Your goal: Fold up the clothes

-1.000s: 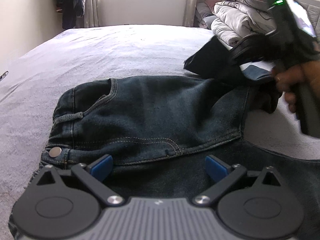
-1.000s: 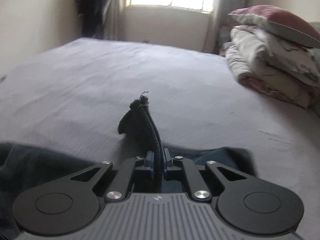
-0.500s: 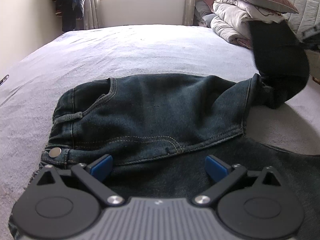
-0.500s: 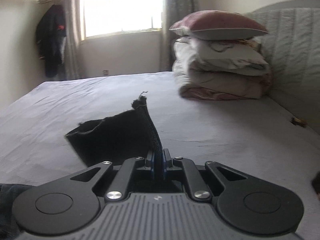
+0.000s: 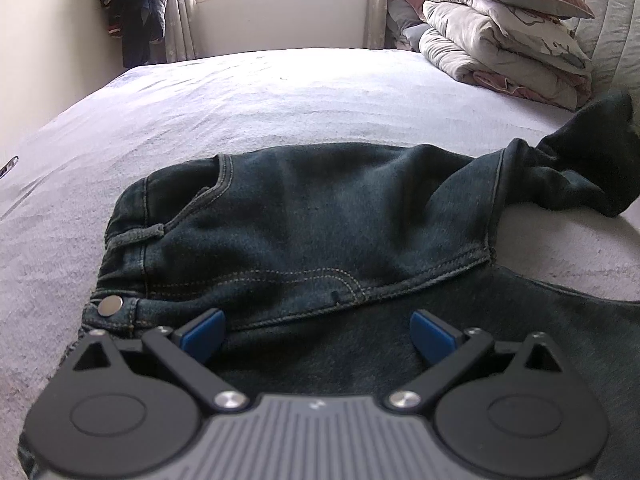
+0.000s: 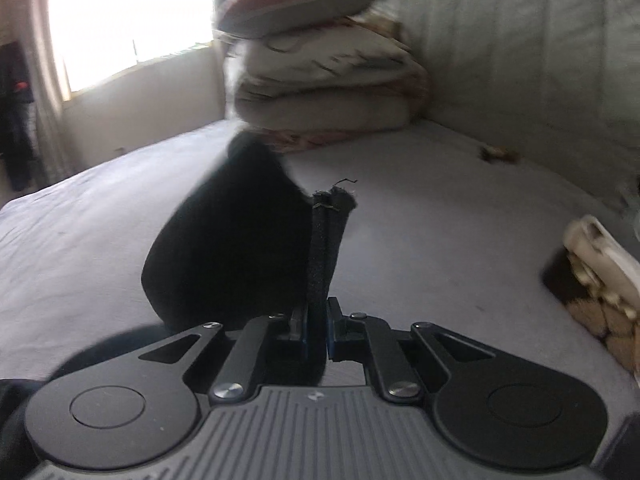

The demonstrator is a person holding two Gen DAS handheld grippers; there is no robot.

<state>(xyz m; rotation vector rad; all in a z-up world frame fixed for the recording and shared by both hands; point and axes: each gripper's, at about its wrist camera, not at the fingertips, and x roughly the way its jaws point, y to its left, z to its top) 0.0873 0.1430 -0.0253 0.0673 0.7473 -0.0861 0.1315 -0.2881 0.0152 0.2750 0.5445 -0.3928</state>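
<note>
The left tongs (image 5: 318, 330) stand wide apart, low over the waist of the dark jeans (image 5: 320, 216) spread on the bed (image 5: 280, 92), gripping nothing; the right tongs (image 6: 316, 330) are clamped tight on a frayed trouser-leg hem (image 6: 326, 240), lifted off the bed

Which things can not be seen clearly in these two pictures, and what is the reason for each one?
- Jeans: left wrist view; near part hidden by the open left gripper; the leg runs off the right edge.
- Leg end: right wrist view; motion blur; the right gripper, shut on it, hides the rest.
- Small brown thing on the bed: right wrist view; too small and blurred to identify.
- Light object: right wrist view; cut off by the right edge.
</note>
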